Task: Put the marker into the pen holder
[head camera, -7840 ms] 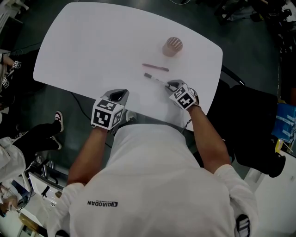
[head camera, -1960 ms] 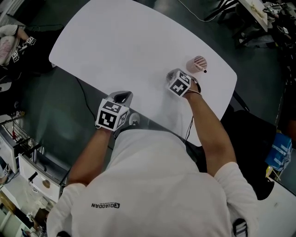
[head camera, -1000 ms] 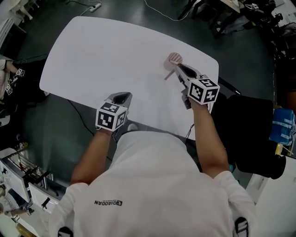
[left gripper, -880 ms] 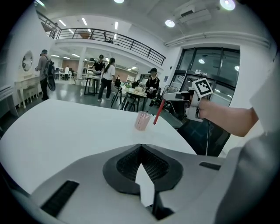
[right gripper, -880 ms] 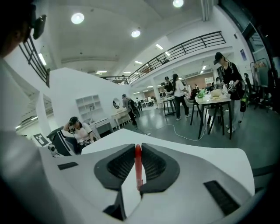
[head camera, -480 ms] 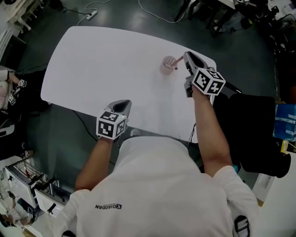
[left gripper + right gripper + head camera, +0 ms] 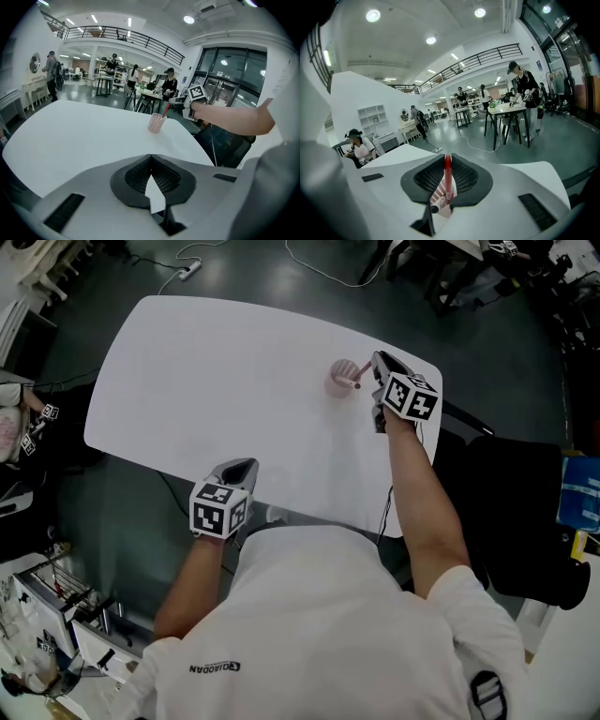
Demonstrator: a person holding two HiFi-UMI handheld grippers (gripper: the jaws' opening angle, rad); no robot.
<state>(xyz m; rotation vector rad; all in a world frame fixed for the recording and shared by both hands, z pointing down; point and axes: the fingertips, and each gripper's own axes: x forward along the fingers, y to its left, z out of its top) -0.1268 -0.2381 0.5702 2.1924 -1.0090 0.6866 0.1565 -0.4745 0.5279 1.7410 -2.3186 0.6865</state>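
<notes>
**Red marker pinched over pen holder, right side**

The white counter (image 7: 216,371) is bare except at its far right end. The left gripper (image 7: 246,466) hangs over the near edge, well apart from the work. Its jaws are pressed together with nothing between them.

The right gripper (image 7: 377,363) sits just beside the pen holder (image 7: 341,379), a small pink perforated cup standing upright near the far right corner. Its jaws are pinching the red marker (image 7: 448,174), which stands nearly upright between the pads.

From the left gripper view the marker (image 7: 166,112) leans from the holder's (image 7: 156,123) mouth up toward the right gripper. Its lower end is at the rim, but how deep it goes is not discernible. A second pen with a dark tip (image 7: 435,208) lies inside the holder.
</notes>
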